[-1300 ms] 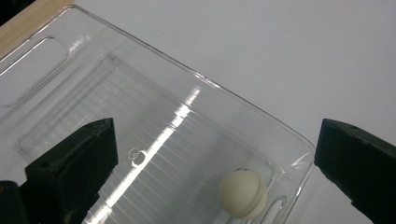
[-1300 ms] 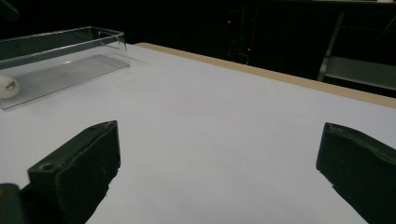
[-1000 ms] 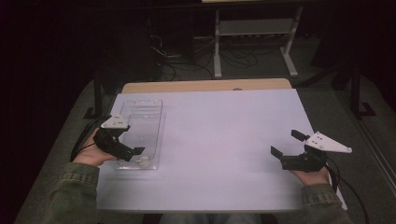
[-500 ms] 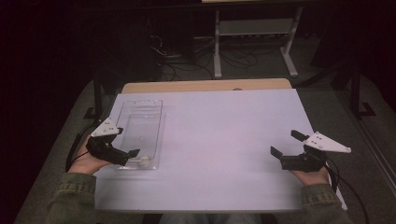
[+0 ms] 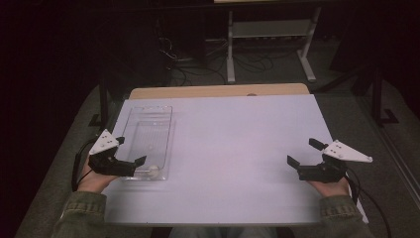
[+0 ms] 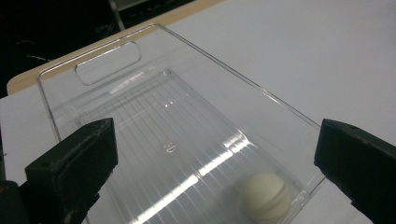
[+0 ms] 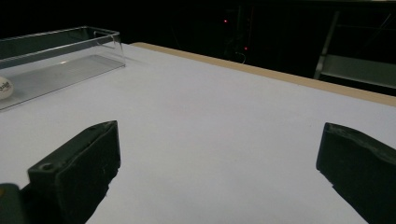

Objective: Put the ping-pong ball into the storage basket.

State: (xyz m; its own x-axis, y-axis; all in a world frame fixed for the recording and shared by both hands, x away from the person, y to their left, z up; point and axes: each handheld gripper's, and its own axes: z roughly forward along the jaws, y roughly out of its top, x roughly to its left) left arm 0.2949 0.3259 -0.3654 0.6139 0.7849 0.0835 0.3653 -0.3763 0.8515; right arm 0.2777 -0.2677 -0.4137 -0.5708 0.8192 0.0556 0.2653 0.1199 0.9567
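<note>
Since before, our left gripper (image 5: 130, 152) draws back from the clear tray (image 5: 148, 130), fingers wide, near the white ball (image 6: 264, 195); right gripper (image 5: 301, 152) fingers wide.

White table (image 5: 237, 148): clear tray (image 5: 148, 126) at left edge

Dark room; grey shelf frame (image 5: 270, 34)

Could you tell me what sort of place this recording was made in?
Probably a lab or workshop set up for recording: a table under a plain white cover, a metal rack and loose cables on the dark floor behind it, and a clear tray holding a small ball.
</note>
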